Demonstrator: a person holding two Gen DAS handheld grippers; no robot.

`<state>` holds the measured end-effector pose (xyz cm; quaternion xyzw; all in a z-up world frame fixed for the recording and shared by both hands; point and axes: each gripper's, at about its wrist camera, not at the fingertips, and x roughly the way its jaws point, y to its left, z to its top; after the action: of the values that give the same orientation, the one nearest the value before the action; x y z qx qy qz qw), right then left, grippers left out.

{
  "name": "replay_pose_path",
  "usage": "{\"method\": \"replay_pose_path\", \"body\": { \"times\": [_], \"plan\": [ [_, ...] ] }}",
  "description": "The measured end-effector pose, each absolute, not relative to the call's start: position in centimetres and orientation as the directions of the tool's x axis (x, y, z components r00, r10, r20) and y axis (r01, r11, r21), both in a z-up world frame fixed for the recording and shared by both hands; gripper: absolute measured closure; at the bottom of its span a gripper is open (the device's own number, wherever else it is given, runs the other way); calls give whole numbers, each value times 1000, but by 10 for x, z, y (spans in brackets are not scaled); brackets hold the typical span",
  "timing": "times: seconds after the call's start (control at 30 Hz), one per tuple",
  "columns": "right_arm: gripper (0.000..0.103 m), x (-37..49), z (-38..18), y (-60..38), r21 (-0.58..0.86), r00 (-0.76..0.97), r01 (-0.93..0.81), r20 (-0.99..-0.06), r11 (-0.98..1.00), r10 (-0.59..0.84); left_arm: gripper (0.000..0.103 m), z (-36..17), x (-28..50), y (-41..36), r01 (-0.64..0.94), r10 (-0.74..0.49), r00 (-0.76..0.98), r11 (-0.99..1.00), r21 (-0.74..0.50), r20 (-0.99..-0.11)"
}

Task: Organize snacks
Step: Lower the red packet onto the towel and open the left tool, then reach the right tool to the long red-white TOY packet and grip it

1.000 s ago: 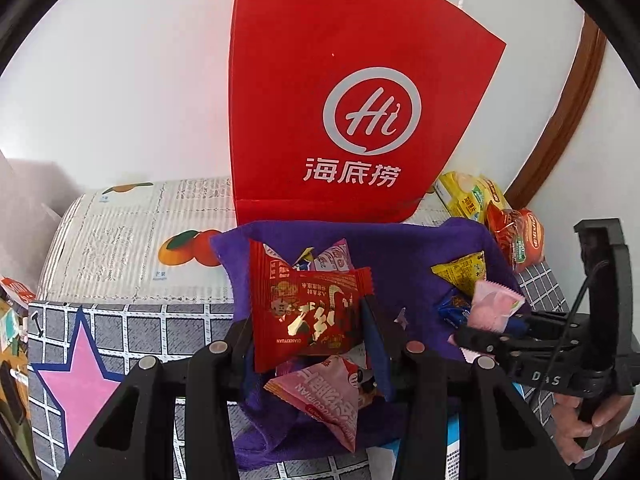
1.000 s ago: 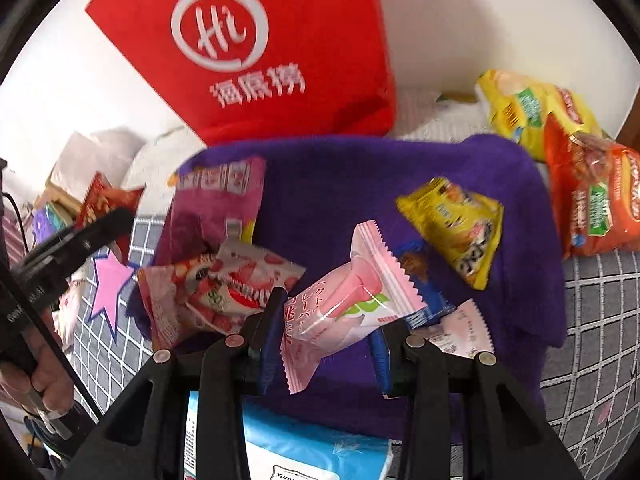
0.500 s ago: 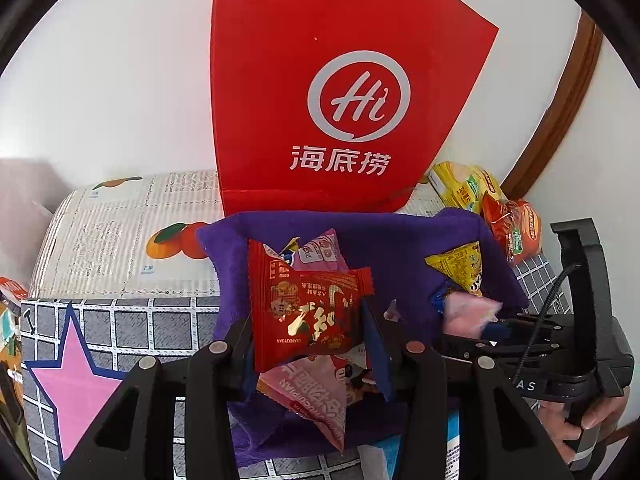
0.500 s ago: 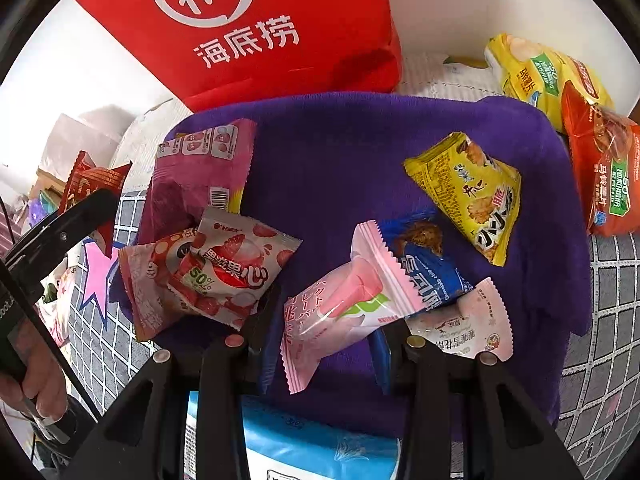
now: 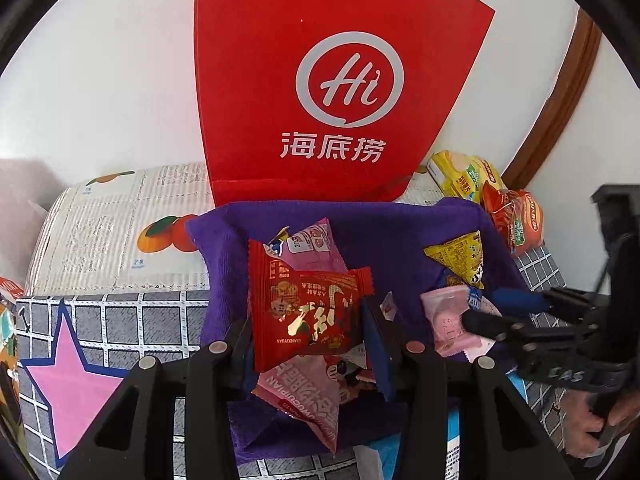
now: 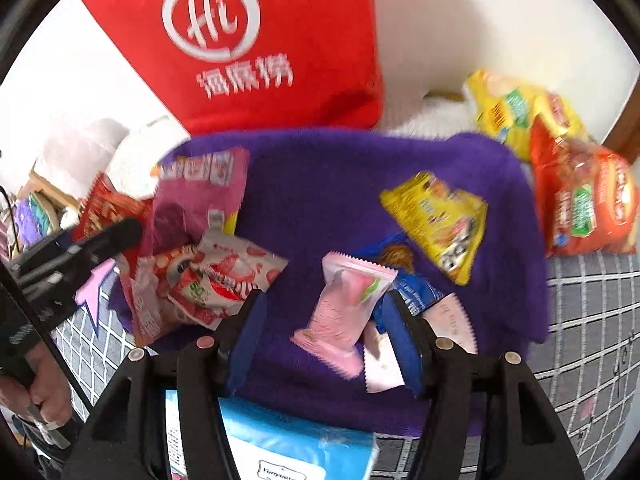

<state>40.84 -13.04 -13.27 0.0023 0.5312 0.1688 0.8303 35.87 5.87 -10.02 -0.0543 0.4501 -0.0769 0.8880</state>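
Observation:
My left gripper [image 5: 310,318] is shut on a red snack packet [image 5: 306,306] and holds it above the purple cloth [image 5: 384,232]. My right gripper [image 6: 324,312] stands open over the cloth [image 6: 340,184]; a pink snack packet [image 6: 344,308] lies loose between its fingers, no longer pinched. That pink packet also shows in the left wrist view [image 5: 452,320] beside the right gripper's fingers [image 5: 484,324]. A yellow packet [image 6: 440,220], a blue packet [image 6: 412,284], a pale pink packet [image 6: 452,320], a magenta pouch [image 6: 200,196] and a strawberry packet [image 6: 224,276] lie on the cloth.
A red paper bag [image 5: 320,80] stands against the wall behind the cloth. Yellow [image 6: 516,112] and orange [image 6: 588,200] chip bags lie at the right. A blue tissue pack [image 6: 288,444] sits at the cloth's near edge. A checked mat with a pink star [image 5: 76,376] lies at the left.
My right gripper has opened and the pink packet has dropped from its grip, tilting onto the cloth. The right view pulled back a little. My left gripper still holds the red packet.

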Motion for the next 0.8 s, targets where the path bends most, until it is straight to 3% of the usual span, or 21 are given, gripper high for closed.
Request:
{"method": "replay_pose_path", "body": {
  "times": [0.73,0.8],
  "plan": [
    [43,394,-103,-131,141,459,-313,-844,939,279,60,-123,369,55,81,-284,526,955,-284,-802],
    [43,391,-100,-131,145,462,-321,-838,936,289,48,-121,368,53,93,-296,529,952,-292,-795]
  ]
}}
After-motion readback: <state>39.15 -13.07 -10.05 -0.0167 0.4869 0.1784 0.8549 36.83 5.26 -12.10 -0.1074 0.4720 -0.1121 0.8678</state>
